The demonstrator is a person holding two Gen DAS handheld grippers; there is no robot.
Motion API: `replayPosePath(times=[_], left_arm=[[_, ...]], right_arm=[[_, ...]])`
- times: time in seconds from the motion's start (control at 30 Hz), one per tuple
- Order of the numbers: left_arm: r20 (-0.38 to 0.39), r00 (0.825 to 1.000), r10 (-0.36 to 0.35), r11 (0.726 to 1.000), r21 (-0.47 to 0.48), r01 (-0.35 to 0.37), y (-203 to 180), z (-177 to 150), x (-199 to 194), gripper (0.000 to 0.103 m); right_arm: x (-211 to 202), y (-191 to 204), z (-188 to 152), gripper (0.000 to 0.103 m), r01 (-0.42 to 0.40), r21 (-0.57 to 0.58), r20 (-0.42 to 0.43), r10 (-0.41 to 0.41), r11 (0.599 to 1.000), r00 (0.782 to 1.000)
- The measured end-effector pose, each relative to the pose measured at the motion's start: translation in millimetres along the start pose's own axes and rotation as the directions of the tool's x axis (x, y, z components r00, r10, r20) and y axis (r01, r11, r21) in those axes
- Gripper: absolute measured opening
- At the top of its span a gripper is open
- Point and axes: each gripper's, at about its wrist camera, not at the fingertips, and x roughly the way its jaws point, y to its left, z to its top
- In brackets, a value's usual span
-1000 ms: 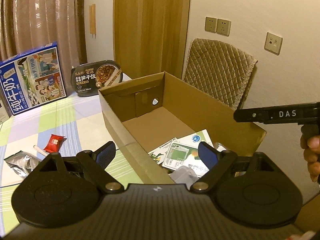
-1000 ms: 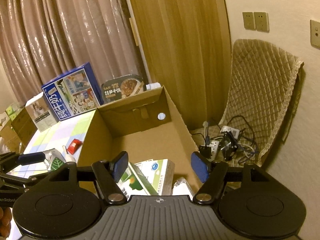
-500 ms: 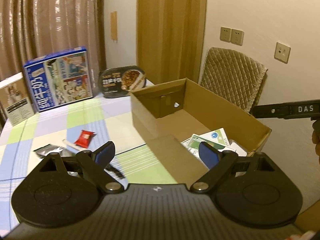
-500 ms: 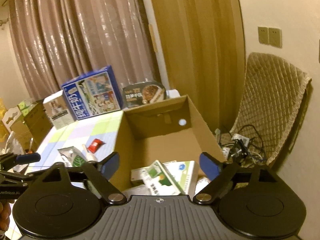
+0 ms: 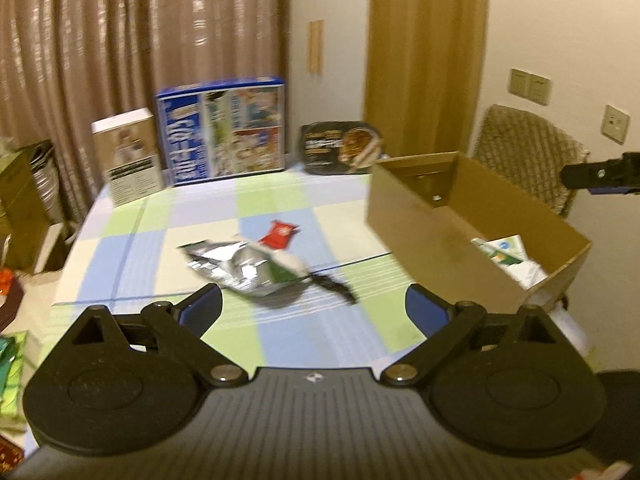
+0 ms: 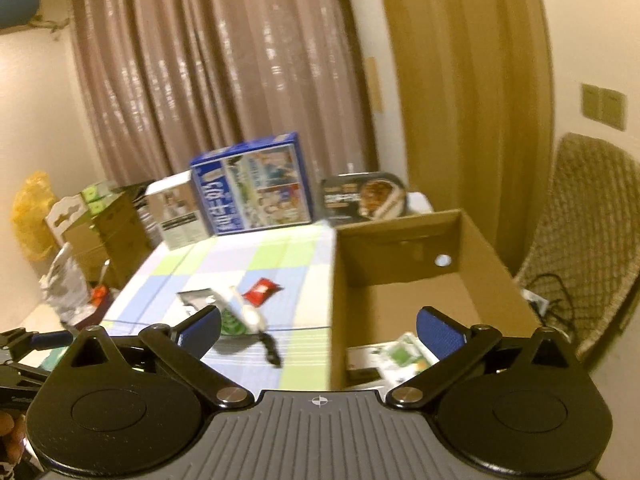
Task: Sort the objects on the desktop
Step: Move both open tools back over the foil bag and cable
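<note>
An open cardboard box [image 5: 448, 236] stands at the table's right edge with green-white packets [image 5: 504, 252] inside; it also shows in the right wrist view [image 6: 400, 264]. On the checked tablecloth lie a silver foil bag [image 5: 240, 268], a red sachet [image 5: 280, 234] and a black object [image 5: 332, 284]. My left gripper [image 5: 312, 308] is open and empty, above the table's near side. My right gripper [image 6: 320, 328] is open and empty, over the box's near left wall. The foil bag [image 6: 224, 312] and red sachet [image 6: 262, 290] show left of the box.
A blue milk carton box [image 5: 224, 128], a white-brown box [image 5: 128, 156] and a black meal tray [image 5: 344, 146] stand at the table's far edge. A quilted chair [image 5: 528, 152] is behind the box. Boxes and bags [image 6: 80, 240] crowd the floor at left.
Both grippers have pulled back and up from the box and swung left, so more of the table shows. Both stay open and empty.
</note>
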Motion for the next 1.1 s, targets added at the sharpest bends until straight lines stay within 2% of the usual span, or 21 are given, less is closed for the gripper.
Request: replayPosePath(times=[0.2,0.43,1.1], left_arm=[[-0.006,0.999,0.054,0.998,-0.032,-0.054,30.1,-14.5,-15.6,0.097],[-0.007,0.997,0.080,0.995,-0.061,-0.081,49.1,-24.1,-21.6,0.099],[-0.061,0.995,0.082,0.991,-0.103,-0.088,70.8,-43.5,0.1,0.100]], right_arm=[[11.1,30.6,-4.5,0.101,-0.055,-0.049,-0.017,0.054,0.997,0.998],[23.1,55.7,-13.3,0.101,-0.089,-0.096,-0.051,0.084,0.991,0.995],[66.2,79.6,-43.4,0.101,-0.129,-0.137,-0.157,0.107,0.982,0.982]])
